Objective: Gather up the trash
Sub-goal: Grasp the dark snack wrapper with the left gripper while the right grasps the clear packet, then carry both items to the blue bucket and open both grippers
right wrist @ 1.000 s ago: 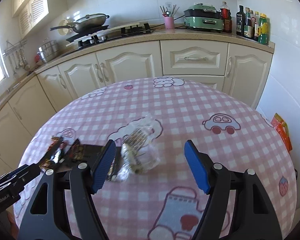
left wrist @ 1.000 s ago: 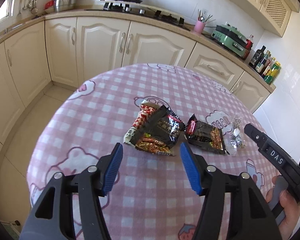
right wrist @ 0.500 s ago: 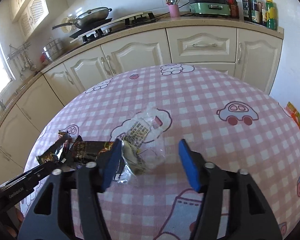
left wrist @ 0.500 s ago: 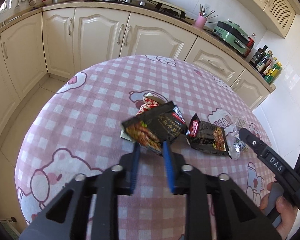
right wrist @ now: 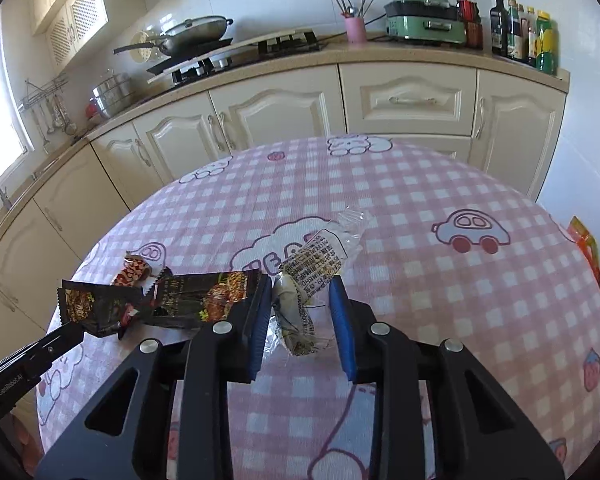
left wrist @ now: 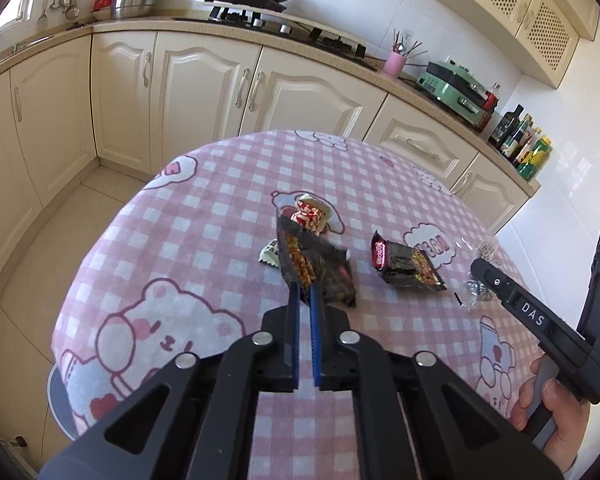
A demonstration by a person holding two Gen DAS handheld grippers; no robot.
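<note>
Hand-held gripper on your left (left wrist: pixel 304 294) pinches one dark wrapper (left wrist: pixel 315 270), hiding its lower edge; your right hand-held gripper (right wrist: pixel 300 300) is closing around one clear wrapper (right wrist: pixel 311 276); two more wrappers lie at ten o'clock.

Pink checked table (right wrist: pixel 419 184) bearing dark snack wrapper (left wrist: pixel 409 268)

wrappers (left wrist: pixel 409 266) cluster mid-table (right wrist: pixel 439 184), far side open

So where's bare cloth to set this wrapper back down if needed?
Bare cloth runs from the clear wrapper to the far rim, past the car print. Crowded: black wrapper and red-white wrapper on the left.
</note>
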